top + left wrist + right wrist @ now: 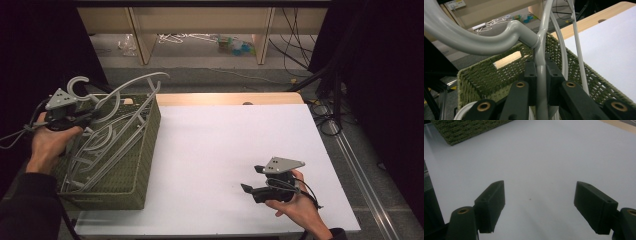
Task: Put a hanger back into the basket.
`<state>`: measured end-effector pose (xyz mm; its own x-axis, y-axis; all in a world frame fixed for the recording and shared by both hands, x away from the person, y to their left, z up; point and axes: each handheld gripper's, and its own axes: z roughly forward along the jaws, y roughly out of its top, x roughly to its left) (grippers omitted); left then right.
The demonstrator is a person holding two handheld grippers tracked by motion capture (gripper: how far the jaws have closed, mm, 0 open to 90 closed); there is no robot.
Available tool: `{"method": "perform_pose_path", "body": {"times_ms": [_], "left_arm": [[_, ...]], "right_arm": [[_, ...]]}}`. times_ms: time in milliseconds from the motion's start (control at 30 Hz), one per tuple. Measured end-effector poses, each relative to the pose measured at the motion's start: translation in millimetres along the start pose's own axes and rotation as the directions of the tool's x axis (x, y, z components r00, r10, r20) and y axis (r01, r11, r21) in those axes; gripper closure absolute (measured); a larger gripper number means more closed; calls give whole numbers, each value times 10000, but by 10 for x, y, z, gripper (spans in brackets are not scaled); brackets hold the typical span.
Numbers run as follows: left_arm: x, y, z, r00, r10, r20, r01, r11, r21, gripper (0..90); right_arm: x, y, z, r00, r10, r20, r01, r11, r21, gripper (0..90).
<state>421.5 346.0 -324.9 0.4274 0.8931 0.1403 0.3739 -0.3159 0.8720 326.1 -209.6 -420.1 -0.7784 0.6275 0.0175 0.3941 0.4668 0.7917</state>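
The left hand-held gripper (89, 116) is clamped on the neck of a grey plastic hanger (541, 72), its two black pads pressing the thin stem from either side. The hanger's hook (76, 84) curls up just above this hand-held gripper, and the hanger hangs partly over the green woven basket (142, 165) directly beneath it, where more grey hangers (107, 145) lie piled. The right hand-held gripper (539, 206) hovers low over the white tabletop (225, 150), well apart from the basket, jaws wide apart with nothing between them
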Motion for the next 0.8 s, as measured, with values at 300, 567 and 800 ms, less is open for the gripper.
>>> {"method": "perform_pose_path", "body": {"times_ms": [300,567,800], "left_arm": [[99,-209,7,9998,-35,-174,40,9996,286,814],[156,-315,-10,9988,301,-378,-269,9962,825,814],[229,-438,-6,9983,170,-552,-109,9939,1094,814]], "right_arm": [[-13,8,-16,9998,171,95,-170,9998,-130,209],[-12,10,-14,10000,33,41,-33,9998,-217,191],[-15,9,-17,10000,-18,53,19,9998,-203,191]]}}
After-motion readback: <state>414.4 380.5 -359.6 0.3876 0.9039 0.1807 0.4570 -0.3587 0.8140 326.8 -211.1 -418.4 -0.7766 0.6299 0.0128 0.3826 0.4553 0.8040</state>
